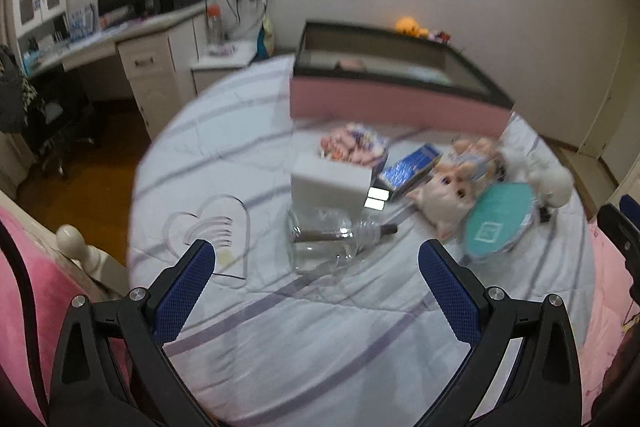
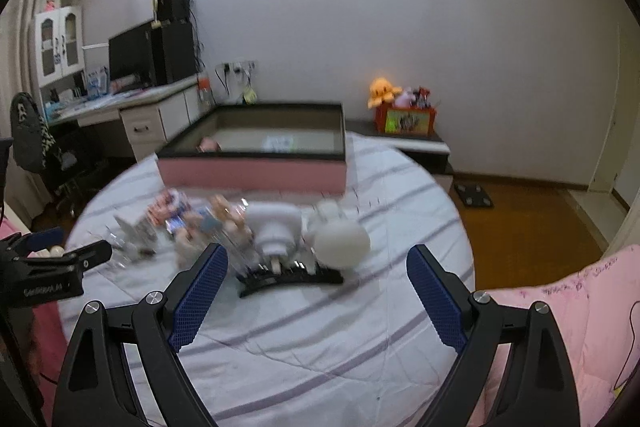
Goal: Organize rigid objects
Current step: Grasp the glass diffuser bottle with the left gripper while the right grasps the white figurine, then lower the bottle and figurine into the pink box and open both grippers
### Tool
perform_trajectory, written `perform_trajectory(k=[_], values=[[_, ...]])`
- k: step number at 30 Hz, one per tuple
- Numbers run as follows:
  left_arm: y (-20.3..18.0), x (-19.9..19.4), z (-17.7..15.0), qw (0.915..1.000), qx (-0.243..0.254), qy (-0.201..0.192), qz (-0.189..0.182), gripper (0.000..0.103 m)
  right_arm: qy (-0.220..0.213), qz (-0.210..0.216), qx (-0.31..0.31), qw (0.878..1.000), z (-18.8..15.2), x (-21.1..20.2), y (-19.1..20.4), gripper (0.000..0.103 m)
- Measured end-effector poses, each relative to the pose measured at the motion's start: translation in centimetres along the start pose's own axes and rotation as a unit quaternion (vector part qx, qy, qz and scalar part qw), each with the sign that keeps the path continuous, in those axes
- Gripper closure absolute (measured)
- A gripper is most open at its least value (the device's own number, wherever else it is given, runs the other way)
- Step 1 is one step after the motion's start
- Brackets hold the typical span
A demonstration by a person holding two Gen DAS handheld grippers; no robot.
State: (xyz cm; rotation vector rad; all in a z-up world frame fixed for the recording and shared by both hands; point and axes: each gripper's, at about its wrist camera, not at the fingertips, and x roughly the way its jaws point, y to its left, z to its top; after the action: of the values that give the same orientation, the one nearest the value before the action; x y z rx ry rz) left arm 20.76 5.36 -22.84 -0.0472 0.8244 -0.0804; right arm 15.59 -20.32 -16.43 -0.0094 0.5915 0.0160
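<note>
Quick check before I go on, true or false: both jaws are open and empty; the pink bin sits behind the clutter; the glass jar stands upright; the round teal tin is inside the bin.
1. Both the left gripper and the right gripper are open and empty. True.
2. The pink bin sits behind the clutter. True.
3. The glass jar stands upright. False: it lies on its side on the bed.
4. The teal tin is inside the bin. False: it lies on the bed.

Home bedroom: striped quilt (image 2: pixel 280 339) on bed near; desk (image 2: pixel 132 103) with monitor (image 2: pixel 130 55) far left; plush toys (image 2: pixel 384 91) on low shelf by far wall.
</note>
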Motion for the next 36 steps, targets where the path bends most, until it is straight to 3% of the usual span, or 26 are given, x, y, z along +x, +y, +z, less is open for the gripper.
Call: perform_trajectory(k=[5, 9, 11, 13, 27, 34, 36], values=[[0.0, 3.4, 0.2, 0.9991, -0.012, 0.041, 0.003, 0.0, 0.032, -0.007, 0.007, 0.999, -1.1, 2.1, -0.9, 0.01], [0.0, 3.9, 0.6, 0.9992, -0.012, 0.035, 0.014, 0.001, 0.047, -0.011, 0.012, 0.999, -1.7, 3.3, -1.5, 0.01], [-0.2, 3.8, 0.6, 0.9994, 0.001, 0.027, 0.023, 0.024, 0.054, -0.011, 0.014, 0.998, -1.8, 3.8, -1.7, 0.01], [-0.3, 3.3, 0.6, 0.9993, 0.008, 0.023, 0.029, 0.038, 0.06, -0.01, 0.016, 0.998, -2.0, 4.2, -1.9, 0.01], [-2.6, -1.0, 1.9, 0.9992, 0.028, -0.019, -0.019, 0.039, 0.077, -0.011, 0.019, 0.997, 0.5, 8.6, -3.1, 0.01], [-3.8, -0.8, 3.4, 0.9987, 0.038, -0.025, -0.023, 0.038, 0.096, 0.018, 0.005, 0.995, 1.6, 11.4, -3.4, 0.011], [-4.0, -0.7, 3.7, 0.9985, 0.039, -0.025, -0.029, 0.038, 0.101, 0.034, 0.009, 0.994, 1.6, 11.8, -3.5, 0.023]])
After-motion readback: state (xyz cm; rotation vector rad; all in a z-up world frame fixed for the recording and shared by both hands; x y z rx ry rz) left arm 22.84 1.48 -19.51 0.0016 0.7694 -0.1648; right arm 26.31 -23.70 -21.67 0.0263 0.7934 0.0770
